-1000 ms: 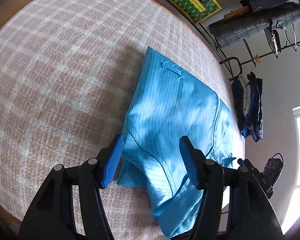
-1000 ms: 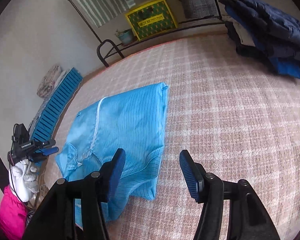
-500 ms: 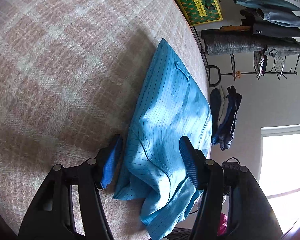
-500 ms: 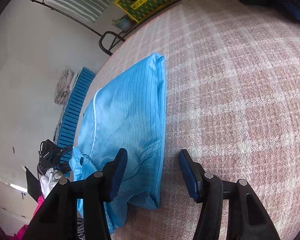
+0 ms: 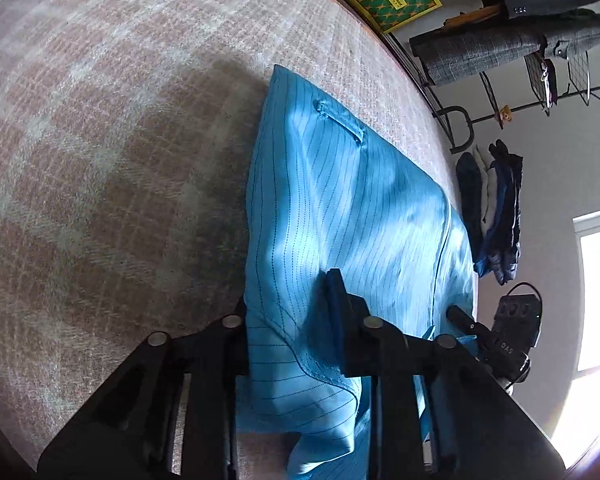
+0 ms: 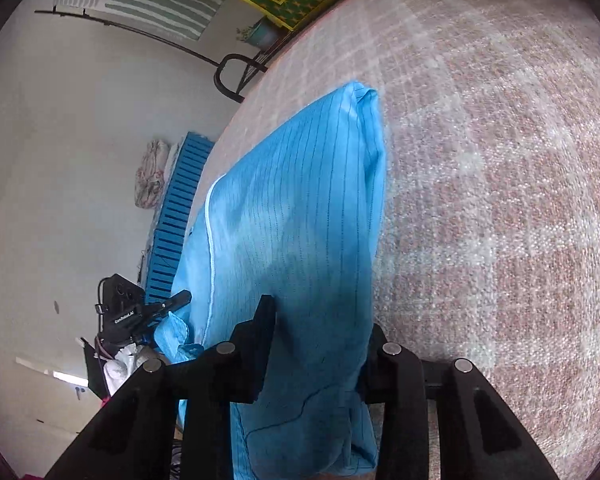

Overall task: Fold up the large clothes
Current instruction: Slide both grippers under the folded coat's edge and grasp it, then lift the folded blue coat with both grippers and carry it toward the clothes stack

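Two grippers, left gripper [image 5: 288, 312] and right gripper [image 6: 320, 344], are closing on the blue garment's [image 5: 340, 216] near corners on the checked blanket [image 5: 100, 160]; pinch every layer before lifting together.

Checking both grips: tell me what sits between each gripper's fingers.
Blue garment fabric fills both: left gripper in its wrist view, right gripper in its own, both closing.
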The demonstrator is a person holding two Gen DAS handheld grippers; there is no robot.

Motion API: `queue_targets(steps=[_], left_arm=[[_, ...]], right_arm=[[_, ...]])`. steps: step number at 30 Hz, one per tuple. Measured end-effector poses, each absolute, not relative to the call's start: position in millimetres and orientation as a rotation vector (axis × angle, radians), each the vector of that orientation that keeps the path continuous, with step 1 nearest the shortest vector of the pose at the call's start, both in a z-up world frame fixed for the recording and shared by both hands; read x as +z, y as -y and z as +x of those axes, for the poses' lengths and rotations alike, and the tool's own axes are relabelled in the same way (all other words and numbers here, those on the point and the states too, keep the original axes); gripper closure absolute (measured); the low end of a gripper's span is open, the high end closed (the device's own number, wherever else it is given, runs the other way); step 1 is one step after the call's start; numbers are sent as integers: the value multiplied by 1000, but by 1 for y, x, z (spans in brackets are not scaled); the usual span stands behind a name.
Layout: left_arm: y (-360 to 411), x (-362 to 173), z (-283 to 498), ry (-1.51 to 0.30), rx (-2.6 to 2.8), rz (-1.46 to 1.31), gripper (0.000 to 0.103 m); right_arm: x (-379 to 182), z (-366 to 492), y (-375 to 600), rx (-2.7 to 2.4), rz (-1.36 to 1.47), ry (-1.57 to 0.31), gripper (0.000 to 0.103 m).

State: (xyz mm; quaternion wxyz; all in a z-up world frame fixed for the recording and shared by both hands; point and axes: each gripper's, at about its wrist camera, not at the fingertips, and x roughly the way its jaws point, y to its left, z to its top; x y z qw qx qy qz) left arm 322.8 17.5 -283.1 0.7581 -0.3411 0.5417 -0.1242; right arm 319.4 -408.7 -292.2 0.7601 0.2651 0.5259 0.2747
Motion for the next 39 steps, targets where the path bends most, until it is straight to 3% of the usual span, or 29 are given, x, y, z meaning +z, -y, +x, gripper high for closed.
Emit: queue_targets(steps=[6, 18, 39], left_arm=[[18, -244, 313, -1091, -236, -493, 95], [60, -189, 270, -950, -278, -297, 98], [144, -112, 249, -813, -406, -215, 98]], right_arm=[[-263, 310, 378, 464, 344, -1129, 95], [-185, 265, 318, 267, -144, -922, 100], [-109, 186, 343, 201, -216, -696, 101]])
